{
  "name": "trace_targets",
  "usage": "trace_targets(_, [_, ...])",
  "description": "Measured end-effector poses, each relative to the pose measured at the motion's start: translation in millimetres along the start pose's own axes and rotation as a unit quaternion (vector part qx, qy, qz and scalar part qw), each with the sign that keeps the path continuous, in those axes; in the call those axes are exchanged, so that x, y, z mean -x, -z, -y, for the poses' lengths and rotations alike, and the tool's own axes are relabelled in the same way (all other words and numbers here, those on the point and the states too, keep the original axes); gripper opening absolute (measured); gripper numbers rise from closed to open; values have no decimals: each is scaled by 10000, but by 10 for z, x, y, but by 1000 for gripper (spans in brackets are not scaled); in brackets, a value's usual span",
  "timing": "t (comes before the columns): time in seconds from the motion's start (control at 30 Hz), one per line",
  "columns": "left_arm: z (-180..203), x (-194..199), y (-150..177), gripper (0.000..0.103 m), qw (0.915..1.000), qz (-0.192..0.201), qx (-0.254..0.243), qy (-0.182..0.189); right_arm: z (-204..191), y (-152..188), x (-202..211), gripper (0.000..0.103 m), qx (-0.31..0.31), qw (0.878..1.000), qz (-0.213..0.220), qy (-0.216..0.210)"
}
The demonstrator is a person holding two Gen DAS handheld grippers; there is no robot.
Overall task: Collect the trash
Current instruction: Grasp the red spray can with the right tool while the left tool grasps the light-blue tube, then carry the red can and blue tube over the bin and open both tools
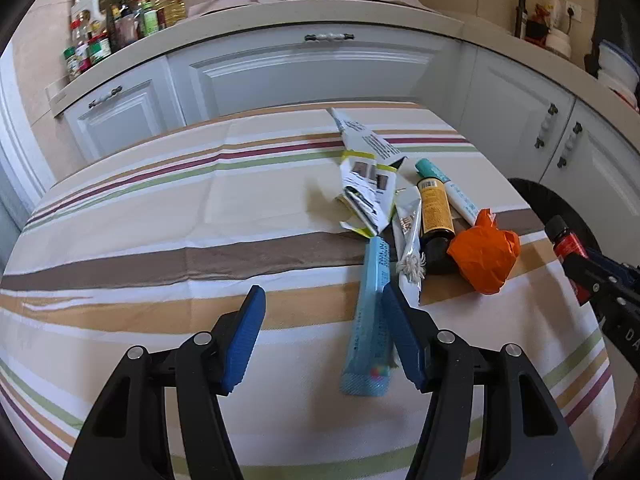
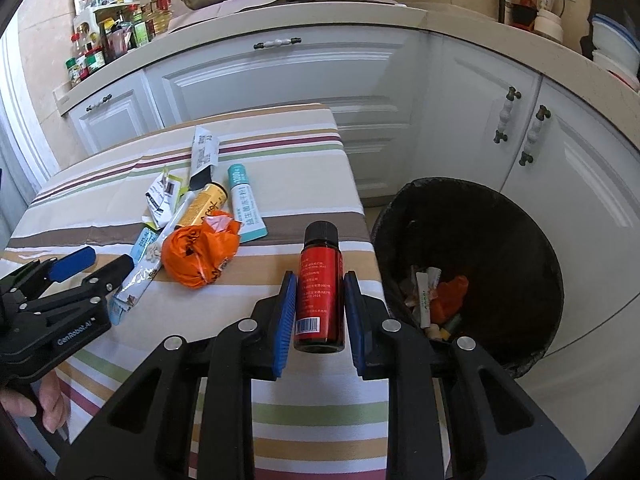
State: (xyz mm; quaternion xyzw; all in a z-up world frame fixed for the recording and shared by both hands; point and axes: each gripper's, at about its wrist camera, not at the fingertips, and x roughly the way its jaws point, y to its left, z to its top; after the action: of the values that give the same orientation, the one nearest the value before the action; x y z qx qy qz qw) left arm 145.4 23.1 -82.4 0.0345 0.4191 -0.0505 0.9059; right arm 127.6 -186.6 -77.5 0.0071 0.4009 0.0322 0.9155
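Observation:
My right gripper (image 2: 320, 284) is shut on a small red-labelled dark bottle (image 2: 320, 292), held above the table's right edge beside a black trash bin (image 2: 500, 216) that holds several scraps. My left gripper (image 1: 322, 304) is open low over the striped table; its right finger (image 1: 400, 336) lies over a light blue wrapper (image 1: 370, 320). The trash pile holds an orange crumpled bag (image 1: 484, 252), a yellow-labelled dark bottle (image 1: 436, 216), a white-teal tube (image 1: 452, 192), a silver sachet (image 1: 408, 232) and torn paper packets (image 1: 368, 192). The pile also shows in the right wrist view, with the orange bag (image 2: 200, 252).
The striped tablecloth (image 1: 160, 220) covers the table. White kitchen cabinets (image 1: 312, 72) stand behind, with spice jars (image 1: 104, 32), a pan and a pot on the counter. The bin stands on the floor at the table's right end, against the cabinets.

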Motion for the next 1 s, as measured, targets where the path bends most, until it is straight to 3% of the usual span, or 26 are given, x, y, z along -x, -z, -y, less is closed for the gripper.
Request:
trace_targets(0.17, [21,-39,-2,57,9999,-97,-54,9,48,-1,-13,23,-63,10000,-6,-16])
trace_targets(0.23, [14,-41,5,50,9999,-126,-60,7,58,0,-13,23,-80,10000,-2,-20])
trace_targets(0.4, [22,-16,46,21,9998,-150,-108,111,76,4,-10,23,-99,9999,7,-35])
trace_targets(0.8, [-10,73,110,13,10000,-54,-60,51,30,51,68,23,20,9999,101,-27])
trace_targets(1.0, [-41,228,99,13,9997,222,49,-44,38,20,187,23,12,9996,297,-23])
